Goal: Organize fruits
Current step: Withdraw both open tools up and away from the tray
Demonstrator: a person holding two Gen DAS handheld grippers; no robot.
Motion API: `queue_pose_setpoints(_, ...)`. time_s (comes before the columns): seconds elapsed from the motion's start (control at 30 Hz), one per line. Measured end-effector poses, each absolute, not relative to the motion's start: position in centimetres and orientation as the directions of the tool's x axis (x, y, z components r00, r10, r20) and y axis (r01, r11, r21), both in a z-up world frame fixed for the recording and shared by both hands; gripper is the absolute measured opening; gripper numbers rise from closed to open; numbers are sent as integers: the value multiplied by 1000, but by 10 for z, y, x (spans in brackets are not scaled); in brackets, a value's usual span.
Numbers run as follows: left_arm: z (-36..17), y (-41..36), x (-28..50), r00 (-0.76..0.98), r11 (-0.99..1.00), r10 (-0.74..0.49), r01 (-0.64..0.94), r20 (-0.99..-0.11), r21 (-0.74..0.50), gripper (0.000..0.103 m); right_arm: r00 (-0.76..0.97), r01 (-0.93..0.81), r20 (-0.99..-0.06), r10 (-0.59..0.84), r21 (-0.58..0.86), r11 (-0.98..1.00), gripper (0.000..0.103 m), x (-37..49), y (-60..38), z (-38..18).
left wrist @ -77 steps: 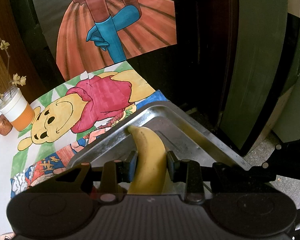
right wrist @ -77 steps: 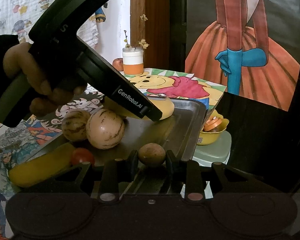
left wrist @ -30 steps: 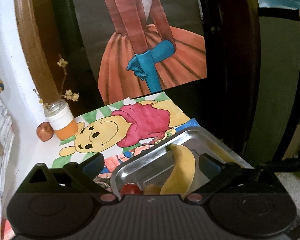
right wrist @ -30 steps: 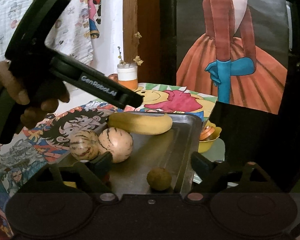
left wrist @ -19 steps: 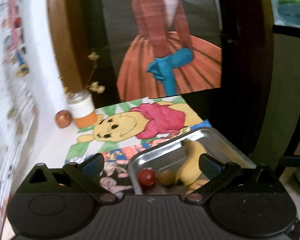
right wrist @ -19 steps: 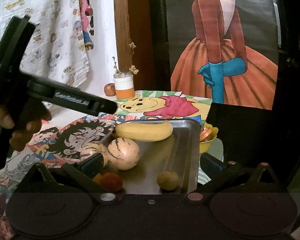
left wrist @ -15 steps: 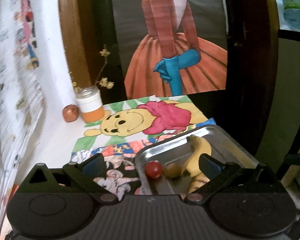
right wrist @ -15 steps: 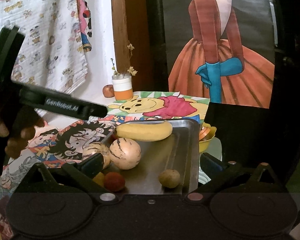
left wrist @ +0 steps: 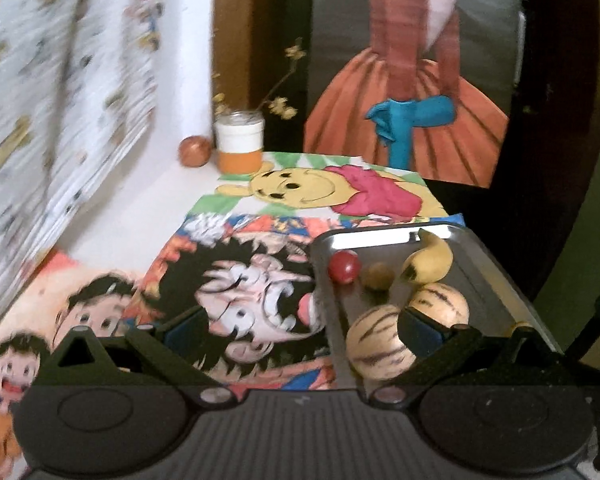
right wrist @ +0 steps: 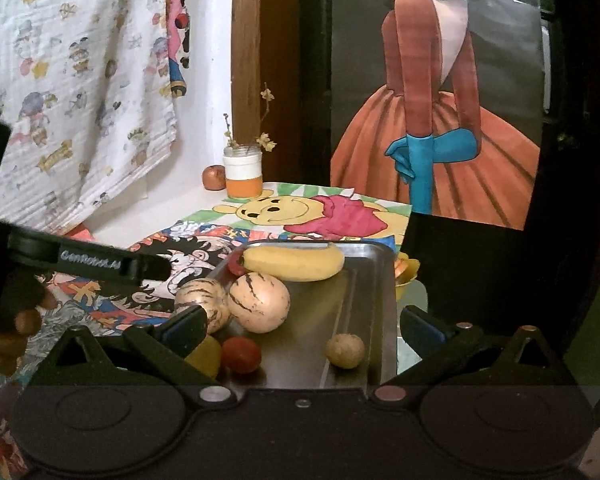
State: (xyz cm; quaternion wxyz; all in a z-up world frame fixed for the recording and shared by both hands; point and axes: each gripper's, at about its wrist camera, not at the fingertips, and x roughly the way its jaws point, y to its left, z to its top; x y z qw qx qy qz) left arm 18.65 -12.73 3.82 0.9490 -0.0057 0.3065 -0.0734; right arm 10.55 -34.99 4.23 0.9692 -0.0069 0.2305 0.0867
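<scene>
A steel tray [right wrist: 384, 280] holds a banana [right wrist: 294, 264], two striped melons [right wrist: 260, 302], a red tomato [right wrist: 241, 354], a small brown fruit [right wrist: 345, 350] and a yellow fruit [right wrist: 206, 354]. My right gripper [right wrist: 304, 328] is open wide at the tray's near end, with nothing between its fingers. In the left wrist view the tray [left wrist: 380, 234] lies to the right, with the banana [left wrist: 428, 264], tomato [left wrist: 344, 266] and melons [left wrist: 376, 340]. My left gripper [left wrist: 300, 328] is open and empty over the cartoon cloth beside the tray. Its black body [right wrist: 88, 262] shows at the left, held by a hand [right wrist: 12, 320].
A jar with an orange band and dried twigs [right wrist: 243, 176] stands at the back beside a reddish apple [right wrist: 214, 177]. A patterned cloth [right wrist: 80, 80] hangs on the left. A yellow bowl [right wrist: 406, 272] sits just past the tray's right edge. A painting [right wrist: 436, 120] stands behind.
My left gripper let go of the banana, opened and swung away to the left of the tray. My right gripper released the small brown fruit, opened wide and drew back a little.
</scene>
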Motion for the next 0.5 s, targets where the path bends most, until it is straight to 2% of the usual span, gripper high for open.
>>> queue_pose_setpoints(0.33,41,-110,151,833,997,-76,49,-548,-65,103,885,-101,-445,138,107,989,102,94,-342,41)
queue_pose_setpoints(0.5,42,-100,138,840,996,-76,38,-537,-82,103,906,-66,-408,114,132,989,102,81,-334,44)
